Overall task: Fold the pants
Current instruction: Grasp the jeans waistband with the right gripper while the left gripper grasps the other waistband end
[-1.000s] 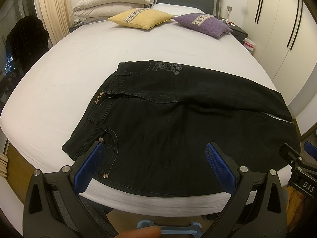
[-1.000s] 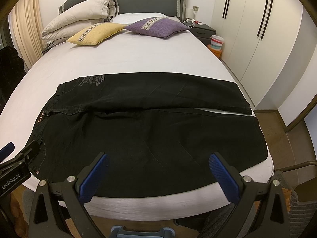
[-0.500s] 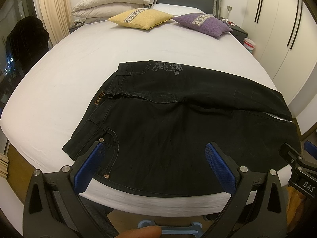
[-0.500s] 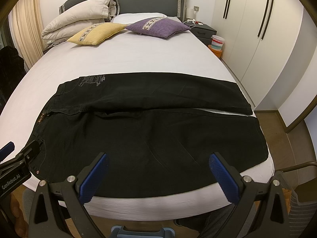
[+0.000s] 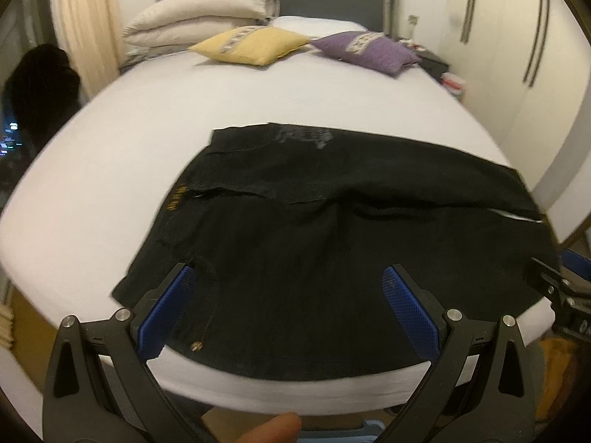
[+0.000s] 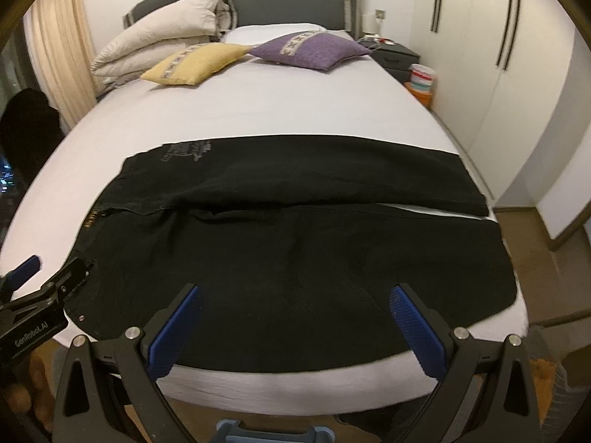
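Note:
Black pants [image 5: 314, 229] lie flat across the near end of a white bed [image 5: 147, 129], waistband to the left, legs running right; they also show in the right wrist view [image 6: 295, 229]. My left gripper [image 5: 288, 277] is open and empty, hovering over the near edge at the waist and pocket part. My right gripper [image 6: 295, 295] is open and empty, over the near leg's front edge. The left gripper shows at the left edge of the right wrist view [image 6: 55, 277].
A yellow cushion [image 6: 192, 62], a purple cushion [image 6: 310, 48] and folded bedding [image 6: 159, 48] lie by the headboard. A nightstand [image 6: 395, 55] and white wardrobe doors [image 6: 498, 74] stand on the right. A dark garment [image 5: 40, 85] hangs at left.
Both grippers have moved forward and a little lower toward the pants' near edge; the left wrist view is blurred by the motion. The pants have not moved.

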A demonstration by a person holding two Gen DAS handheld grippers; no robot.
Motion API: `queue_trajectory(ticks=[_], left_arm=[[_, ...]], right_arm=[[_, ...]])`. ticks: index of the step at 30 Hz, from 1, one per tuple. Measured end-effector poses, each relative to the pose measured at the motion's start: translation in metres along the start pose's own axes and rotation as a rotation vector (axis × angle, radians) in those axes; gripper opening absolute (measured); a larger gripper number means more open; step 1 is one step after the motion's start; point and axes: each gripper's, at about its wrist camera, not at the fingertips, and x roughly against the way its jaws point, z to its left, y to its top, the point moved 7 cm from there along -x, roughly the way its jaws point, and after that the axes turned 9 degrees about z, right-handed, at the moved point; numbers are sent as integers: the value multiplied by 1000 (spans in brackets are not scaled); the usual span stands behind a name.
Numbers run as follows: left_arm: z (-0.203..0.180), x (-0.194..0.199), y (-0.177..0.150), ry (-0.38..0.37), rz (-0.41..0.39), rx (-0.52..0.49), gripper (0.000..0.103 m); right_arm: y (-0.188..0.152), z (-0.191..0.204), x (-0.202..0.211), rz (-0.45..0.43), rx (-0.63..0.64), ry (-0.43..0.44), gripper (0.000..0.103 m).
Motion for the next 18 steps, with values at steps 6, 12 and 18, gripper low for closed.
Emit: queue_trajectory(ticks=[6,12,18], left_arm=[[15,-24,35,-109,21,-111,103],[49,-67,113,-35,47,-266,103],[70,-142,207,-21,149,-426,103]], right_arm=[[37,-29,-8,-48,65,149,103],[99,-56,-21,-90,219,242,103],[149,-68,-56,-59,331,302,98]])
